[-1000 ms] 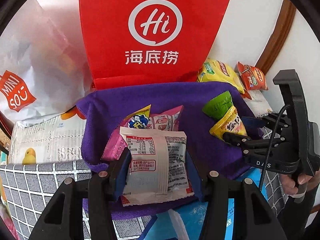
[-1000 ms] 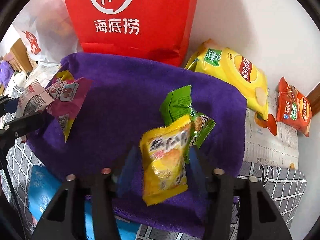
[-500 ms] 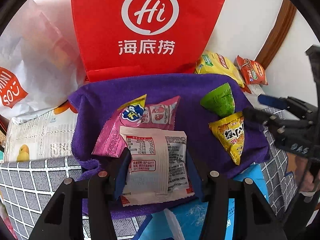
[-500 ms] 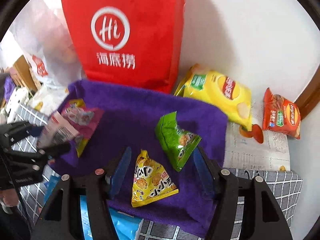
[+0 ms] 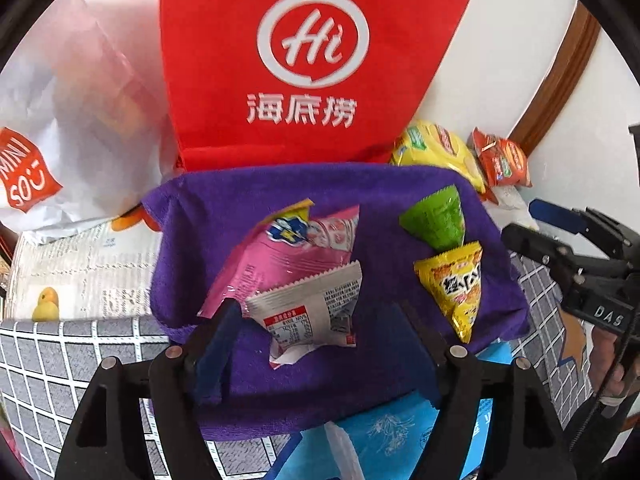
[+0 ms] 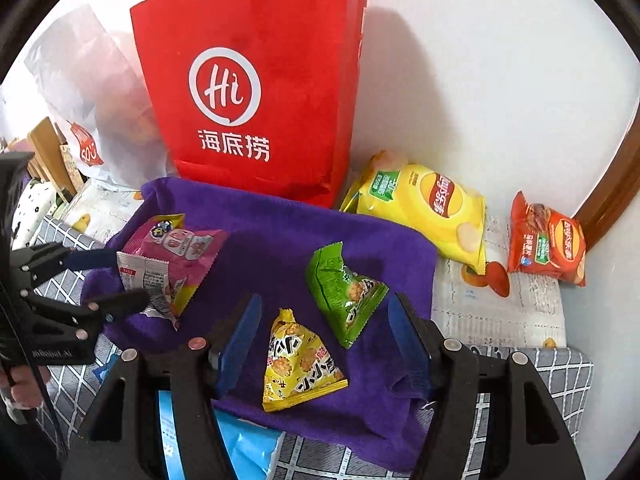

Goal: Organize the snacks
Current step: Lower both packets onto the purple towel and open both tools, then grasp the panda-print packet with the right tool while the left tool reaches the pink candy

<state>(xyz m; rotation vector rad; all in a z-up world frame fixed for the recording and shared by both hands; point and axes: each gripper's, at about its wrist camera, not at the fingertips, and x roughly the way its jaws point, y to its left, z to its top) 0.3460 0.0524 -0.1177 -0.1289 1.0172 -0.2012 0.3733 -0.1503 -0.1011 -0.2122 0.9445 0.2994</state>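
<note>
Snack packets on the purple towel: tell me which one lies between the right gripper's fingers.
The yellow triangular packet, flat on the purple towel, untouched. The green packet lies beyond it; the pink and white packets are by the left gripper.

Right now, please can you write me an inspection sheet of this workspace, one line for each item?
Surface: purple towel over grey checked cloth.
Job's things: on the towel, white snack packet overlapping pink snack packet; yellow triangular packet and green triangular packet, apart.
Clutter: yellow crisp bag and orange-red crisp bag off the towel, by the wall; blue packet under the towel's near edge.
Grippers: left hand-held gripper opening, white packet between its fingers, released; right hand-held gripper open, empty, above the yellow triangular packet.
Cables: black cable.
Surroundings: red paper bag, white plastic bag.
</note>
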